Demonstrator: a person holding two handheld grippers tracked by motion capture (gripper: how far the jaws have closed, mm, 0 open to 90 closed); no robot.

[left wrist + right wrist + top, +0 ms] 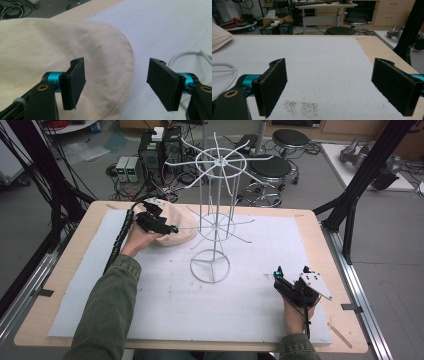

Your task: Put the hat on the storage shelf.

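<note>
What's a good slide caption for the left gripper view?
Open left claw poised over the brim of a cream fabric hat on the white mat.

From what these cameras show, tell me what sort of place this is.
Most likely a robotics or data-collection lab, not a home. The wooden table sits inside a black metal frame, computer boxes with tangled cables stand on the floor behind it, and desks and stools lie beyond.

A wooden table [320,232] carries a white mat [200,305], cream hat [175,227] and wire stand [212,262].
</note>
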